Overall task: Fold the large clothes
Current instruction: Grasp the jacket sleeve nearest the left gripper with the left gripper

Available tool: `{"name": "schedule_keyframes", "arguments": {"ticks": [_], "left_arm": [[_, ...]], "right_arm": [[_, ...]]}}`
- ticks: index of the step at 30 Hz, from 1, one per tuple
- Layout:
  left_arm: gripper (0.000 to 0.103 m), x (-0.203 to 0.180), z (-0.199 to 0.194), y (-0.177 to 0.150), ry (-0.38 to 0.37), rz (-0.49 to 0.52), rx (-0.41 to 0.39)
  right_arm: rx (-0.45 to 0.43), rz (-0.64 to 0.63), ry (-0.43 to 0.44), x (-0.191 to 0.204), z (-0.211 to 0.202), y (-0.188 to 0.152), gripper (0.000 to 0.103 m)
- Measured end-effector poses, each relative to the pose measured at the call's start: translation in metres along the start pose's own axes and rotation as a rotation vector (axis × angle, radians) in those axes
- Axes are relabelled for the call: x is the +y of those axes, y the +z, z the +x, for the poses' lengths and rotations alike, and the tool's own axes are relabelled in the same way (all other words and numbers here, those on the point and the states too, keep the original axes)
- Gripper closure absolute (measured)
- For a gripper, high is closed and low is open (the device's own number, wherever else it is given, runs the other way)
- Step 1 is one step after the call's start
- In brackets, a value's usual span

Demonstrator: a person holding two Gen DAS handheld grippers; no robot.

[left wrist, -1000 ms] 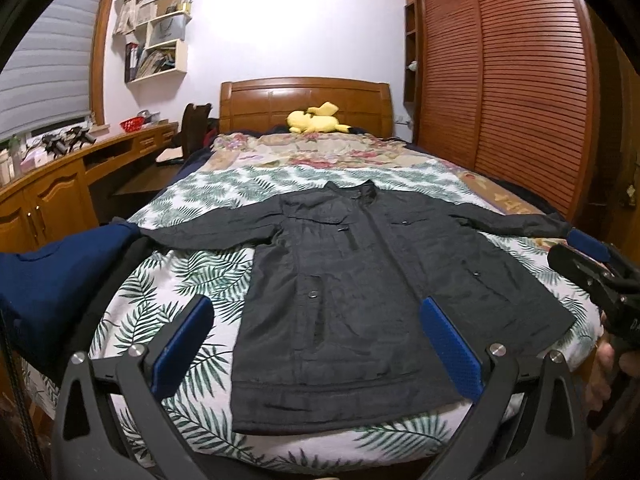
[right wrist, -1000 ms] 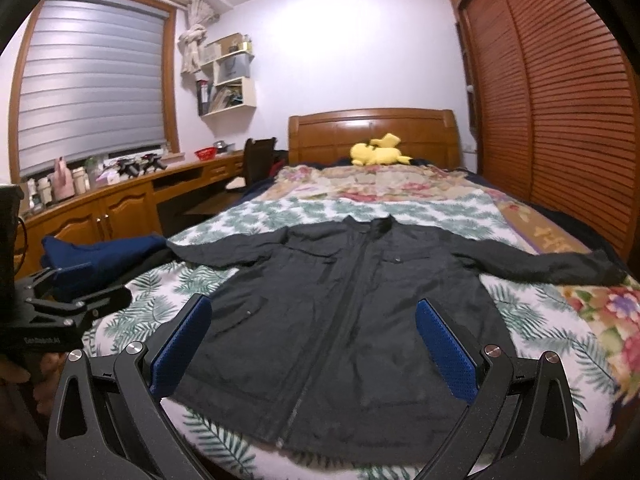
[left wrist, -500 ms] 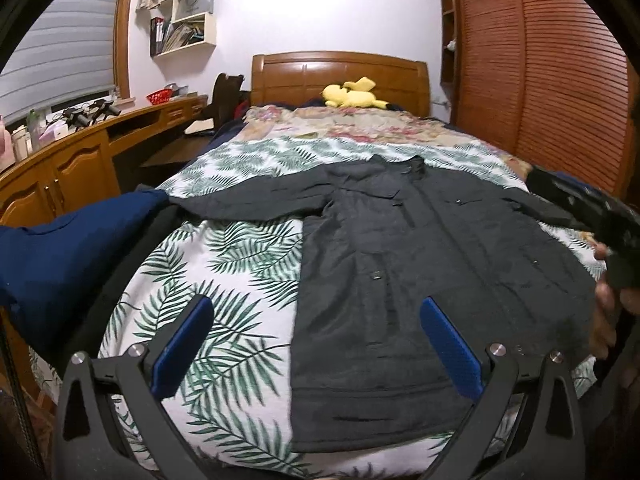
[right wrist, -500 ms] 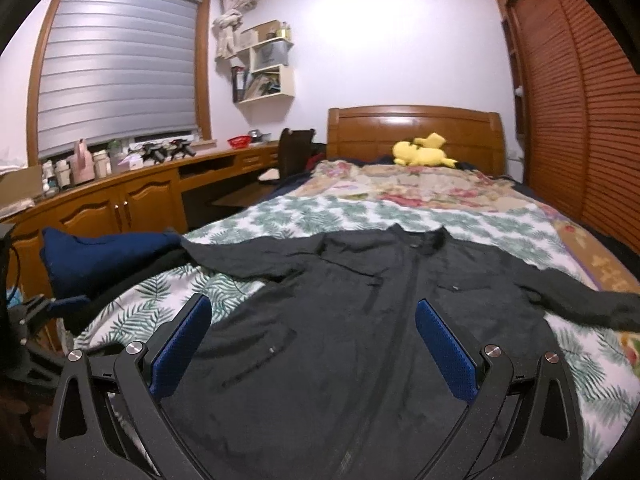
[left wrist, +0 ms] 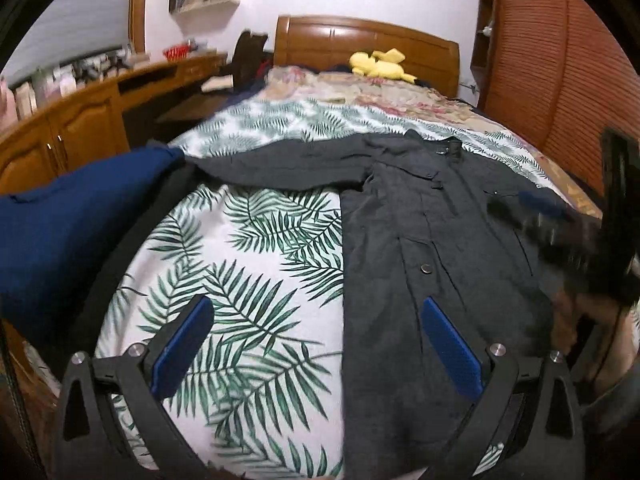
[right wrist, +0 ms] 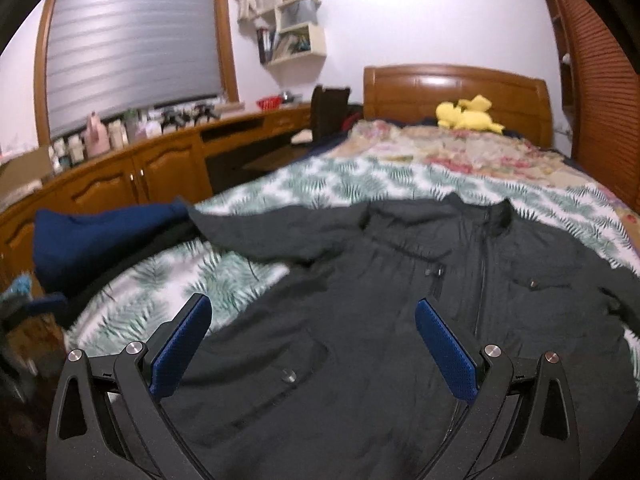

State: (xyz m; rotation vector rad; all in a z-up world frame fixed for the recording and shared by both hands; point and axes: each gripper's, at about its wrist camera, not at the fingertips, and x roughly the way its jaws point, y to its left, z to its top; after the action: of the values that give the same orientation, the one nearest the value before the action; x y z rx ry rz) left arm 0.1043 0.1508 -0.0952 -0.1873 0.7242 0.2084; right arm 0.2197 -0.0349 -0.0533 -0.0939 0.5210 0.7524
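I have the dark jacket [right wrist: 400,320] as my landmark: it lies flat, front up, on the bed [left wrist: 256,264], collar toward the wooden headboard [right wrist: 456,88], both sleeves stretched out to the sides, with no fold in it yet, so I judge the task at its very start and every fold remaining. On the jacket's left-sleeve end a blue garment [left wrist: 68,232] sits bunched at the bed's edge, touching or just overlapping the cuff; I cannot tell which. Beyond the collar, against the headboard, lies a yellow plush toy [right wrist: 468,116]. My left gripper [left wrist: 316,344] hovers above the jacket's hem on its left side, fingers spread wide with nothing between them, one pad [left wrist: 452,348] over the cloth and the other over the bare leaf-print cover. My right gripper [right wrist: 312,348] hangs over the lower front of the jacket near a pocket button [right wrist: 289,376], fingers likewise spread and empty. I expect to take a sleeve or side edge first.
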Motion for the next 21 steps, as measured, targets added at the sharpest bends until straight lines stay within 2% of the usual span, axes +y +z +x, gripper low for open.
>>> {"name": "schedule_keyframes", "arguments": {"ticks": [3, 7, 11, 13, 17, 21], "left_arm": [[0.0, 0.004, 0.019, 0.015, 0.037, 0.019, 0.024], [0.0, 0.015, 0.047, 0.037, 0.039, 0.014, 0.037], [0.0, 0.036, 0.077, 0.071, -0.024, -0.07, 0.052], [0.001, 0.044, 0.085, 0.088, -0.03, -0.092, 0.044], [0.006, 0.063, 0.11, 0.117, -0.046, -0.148, 0.042], [0.013, 0.082, 0.135, 0.136, -0.082, -0.218, 0.08]], "right_arm": [[0.068, -0.017, -0.021, -0.009, 0.017, -0.02, 0.0], [0.123, -0.02, -0.007, -0.02, 0.025, -0.032, 0.0], [0.121, 0.001, 0.008, -0.029, 0.022, -0.03, 0.0], [0.125, 0.001, 0.008, -0.031, 0.023, -0.03, 0.0], [0.14, 0.036, 0.021, -0.037, 0.027, -0.03, 0.0], [0.159, 0.091, 0.045, -0.046, 0.03, -0.03, 0.0]]}}
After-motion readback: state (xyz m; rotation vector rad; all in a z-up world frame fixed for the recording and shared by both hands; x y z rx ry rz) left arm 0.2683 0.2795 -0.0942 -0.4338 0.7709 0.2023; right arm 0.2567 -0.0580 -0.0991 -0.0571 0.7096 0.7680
